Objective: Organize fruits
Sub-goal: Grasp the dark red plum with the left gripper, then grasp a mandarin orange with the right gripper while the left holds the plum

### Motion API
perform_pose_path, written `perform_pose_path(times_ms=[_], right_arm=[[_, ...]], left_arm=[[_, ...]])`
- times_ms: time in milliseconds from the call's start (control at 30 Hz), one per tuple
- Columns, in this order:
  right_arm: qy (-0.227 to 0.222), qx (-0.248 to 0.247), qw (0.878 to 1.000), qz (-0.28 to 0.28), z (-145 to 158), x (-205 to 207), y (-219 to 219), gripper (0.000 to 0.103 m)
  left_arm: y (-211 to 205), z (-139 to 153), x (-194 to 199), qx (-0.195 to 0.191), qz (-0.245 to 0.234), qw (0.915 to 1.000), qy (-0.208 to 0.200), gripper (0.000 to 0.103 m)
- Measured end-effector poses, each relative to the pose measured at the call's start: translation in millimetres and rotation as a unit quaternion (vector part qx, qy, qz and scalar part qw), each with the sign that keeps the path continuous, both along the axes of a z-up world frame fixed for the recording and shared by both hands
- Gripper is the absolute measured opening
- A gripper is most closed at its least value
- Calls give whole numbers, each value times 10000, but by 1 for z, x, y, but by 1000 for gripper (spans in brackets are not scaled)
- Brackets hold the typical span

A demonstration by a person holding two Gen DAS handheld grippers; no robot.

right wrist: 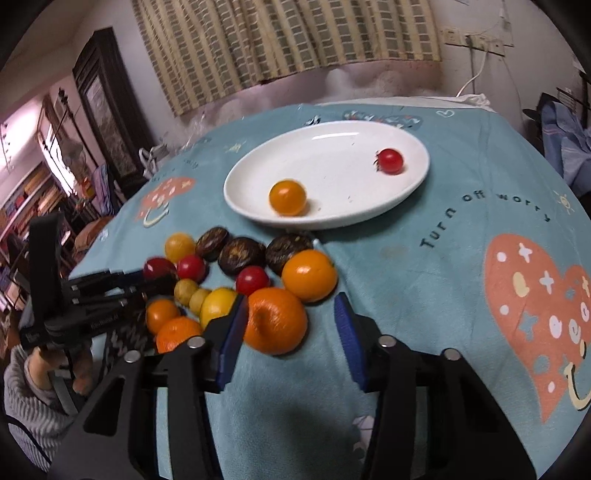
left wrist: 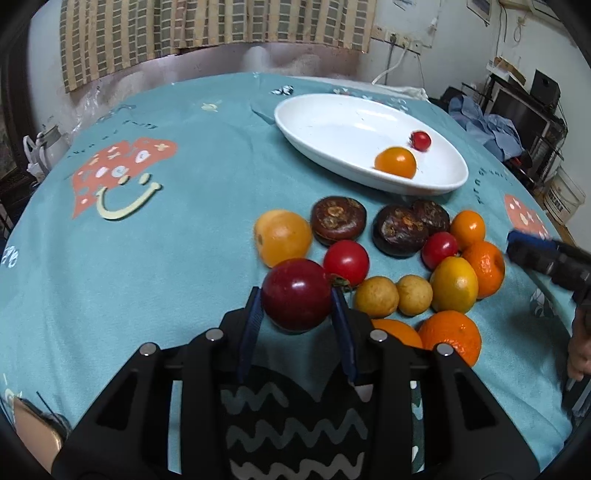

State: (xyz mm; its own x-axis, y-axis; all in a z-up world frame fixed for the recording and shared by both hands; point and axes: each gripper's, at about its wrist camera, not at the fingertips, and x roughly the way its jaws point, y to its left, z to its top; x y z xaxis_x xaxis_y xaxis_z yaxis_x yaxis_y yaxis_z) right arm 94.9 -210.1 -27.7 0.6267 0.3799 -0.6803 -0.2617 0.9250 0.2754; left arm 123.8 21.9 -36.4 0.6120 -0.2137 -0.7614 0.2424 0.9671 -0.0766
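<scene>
You are pinching a dark red plum (left wrist: 296,294) in your left gripper (left wrist: 297,314), probably lifted clear of the cloth. Your right gripper (right wrist: 291,325) is hanging spread and empty. The white dish (left wrist: 332,110) at one o'clock is holding only a cherry tomato (left wrist: 420,140) and a small orange fruit (left wrist: 395,162); the pile (left wrist: 406,258) is waiting.

Both views look forward and down along their own jaws, close over the counter (left wrist: 184,240). The left wrist view sits low, just behind the fruit pile (left wrist: 388,266), facing the white plate (left wrist: 295,110) beyond it. The right wrist view sits on the pile's other flank, also facing the plate (right wrist: 258,173), with the left gripper (right wrist: 147,280) seen across the pile. Both share plate, pile and curtained wall (left wrist: 221,26).
</scene>
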Motion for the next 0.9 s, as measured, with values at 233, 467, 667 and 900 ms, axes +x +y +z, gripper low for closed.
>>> perform_pose_path(times_ms=[233, 467, 667, 900], right_arm=[[37, -133, 9998, 109, -8, -2, 10, 44], [207, -96, 9995, 221, -14, -1, 16, 44], [303, 128, 9993, 199, -20, 5, 13, 43], [98, 172, 9997, 114, -9, -1, 9, 41]], left_arm=[[9, 8, 0, -186, 149, 9997, -90, 38], [9, 7, -1, -194, 128, 9997, -72, 38], [7, 3, -1, -185, 79, 9998, 0, 38], [7, 13, -6, -279, 143, 9993, -180, 38]])
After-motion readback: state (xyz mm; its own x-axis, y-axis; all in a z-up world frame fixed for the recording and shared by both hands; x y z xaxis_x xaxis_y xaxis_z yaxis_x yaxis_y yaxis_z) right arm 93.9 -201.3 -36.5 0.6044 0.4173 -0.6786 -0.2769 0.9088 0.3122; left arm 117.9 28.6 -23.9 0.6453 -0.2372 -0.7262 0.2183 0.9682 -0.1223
